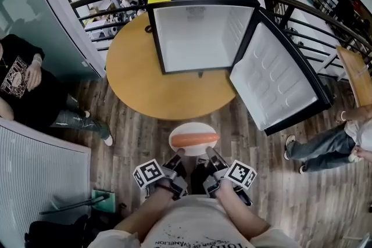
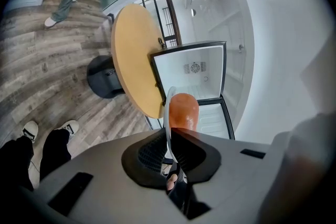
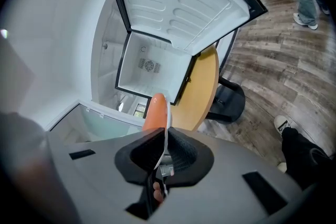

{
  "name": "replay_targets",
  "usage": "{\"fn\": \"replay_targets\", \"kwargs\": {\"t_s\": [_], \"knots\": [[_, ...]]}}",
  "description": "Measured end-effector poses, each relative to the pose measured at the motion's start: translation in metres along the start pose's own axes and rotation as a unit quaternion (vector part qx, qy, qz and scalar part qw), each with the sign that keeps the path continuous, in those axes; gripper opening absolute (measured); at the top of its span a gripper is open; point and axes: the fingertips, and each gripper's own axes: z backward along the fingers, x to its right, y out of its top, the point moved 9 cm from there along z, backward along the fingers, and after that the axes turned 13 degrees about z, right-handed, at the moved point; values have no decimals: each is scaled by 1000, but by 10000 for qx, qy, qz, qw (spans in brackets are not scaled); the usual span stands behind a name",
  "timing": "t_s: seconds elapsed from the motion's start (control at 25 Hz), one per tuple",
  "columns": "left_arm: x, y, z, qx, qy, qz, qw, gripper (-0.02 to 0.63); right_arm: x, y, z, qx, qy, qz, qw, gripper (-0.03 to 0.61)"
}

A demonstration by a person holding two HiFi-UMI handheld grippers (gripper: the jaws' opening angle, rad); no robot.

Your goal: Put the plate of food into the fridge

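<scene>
wood-plank floor [image 1: 139, 125], round table [image 1: 133, 72], railing [image 1: 314, 9]

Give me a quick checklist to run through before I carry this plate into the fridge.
1. Left claw shut on the plate rim: ok.
2. Right claw shut on the rim: ok.
3. Sausage lying across the plate: ok.
4. Fridge door swung wide open: ok.
5. Room inside the fridge: ok.
6. Table edge in front of the fridge free of things: ok.
</scene>
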Motion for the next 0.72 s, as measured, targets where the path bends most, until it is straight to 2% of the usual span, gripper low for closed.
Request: {"fn": "replay_targets", "kwargs": {"t_s": [0.52, 0.72], "knots": [[47, 43, -115, 322, -126, -43, 9994, 40, 25, 114, -89, -285, 255, 78, 9992, 38], [45, 35, -137, 478, -58, 70, 9988, 41, 40, 136, -93, -411, 303, 66, 9987, 38]]}}
